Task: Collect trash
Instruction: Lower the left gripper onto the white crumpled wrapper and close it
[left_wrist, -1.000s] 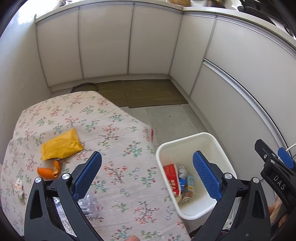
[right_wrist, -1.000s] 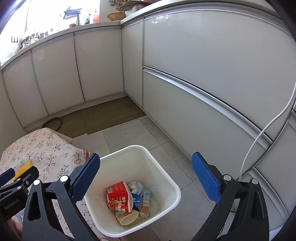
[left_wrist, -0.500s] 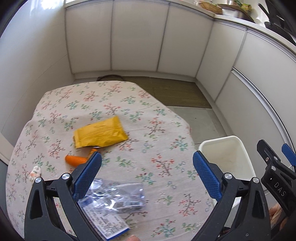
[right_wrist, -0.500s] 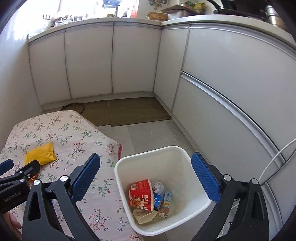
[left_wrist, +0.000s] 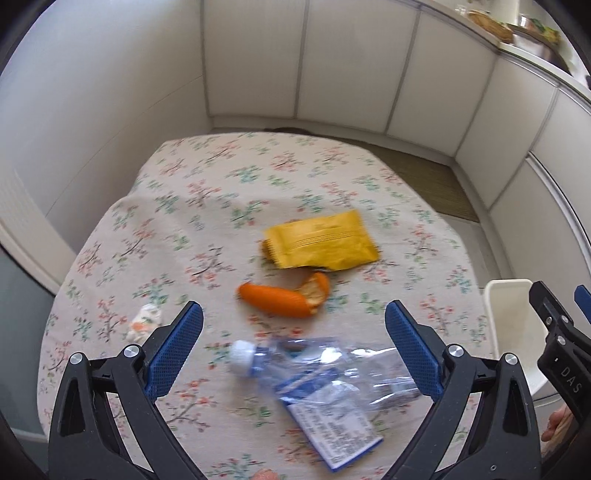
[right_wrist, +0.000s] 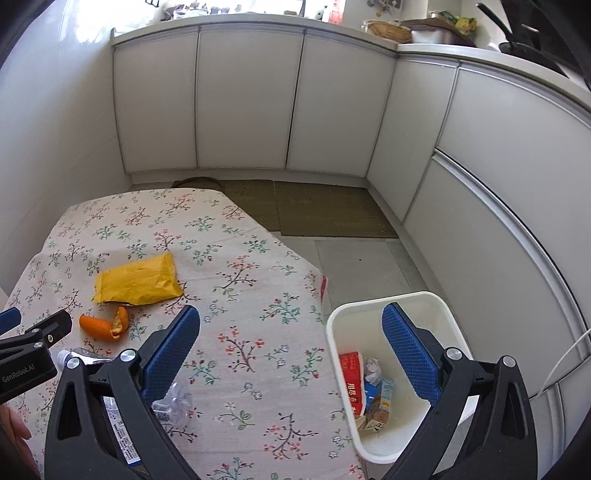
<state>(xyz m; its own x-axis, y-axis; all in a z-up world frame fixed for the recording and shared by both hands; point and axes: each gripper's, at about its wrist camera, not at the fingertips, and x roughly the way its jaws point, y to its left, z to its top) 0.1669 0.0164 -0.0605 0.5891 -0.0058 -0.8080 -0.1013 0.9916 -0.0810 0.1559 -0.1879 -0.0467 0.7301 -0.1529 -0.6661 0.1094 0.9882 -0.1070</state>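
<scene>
Left tool (left_wrist: 293, 345) is hanging wide open over the crushed clear plastic bottle (left_wrist: 325, 373) that's lying on the floral-cloth counter (left_wrist: 221, 192). It's looking light, crinkly and slippery, so I'm thinking grab mid-body. Right tool (right_wrist: 291, 349) is gaping too, holding 0 things.

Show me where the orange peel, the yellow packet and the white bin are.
orange peel (left_wrist: 275, 298), left wrist view, on its outer skin.
yellow packet (left_wrist: 321, 240), left wrist view, middle of its face.
white bin (right_wrist: 448, 317), right wrist view, far rim.
</scene>
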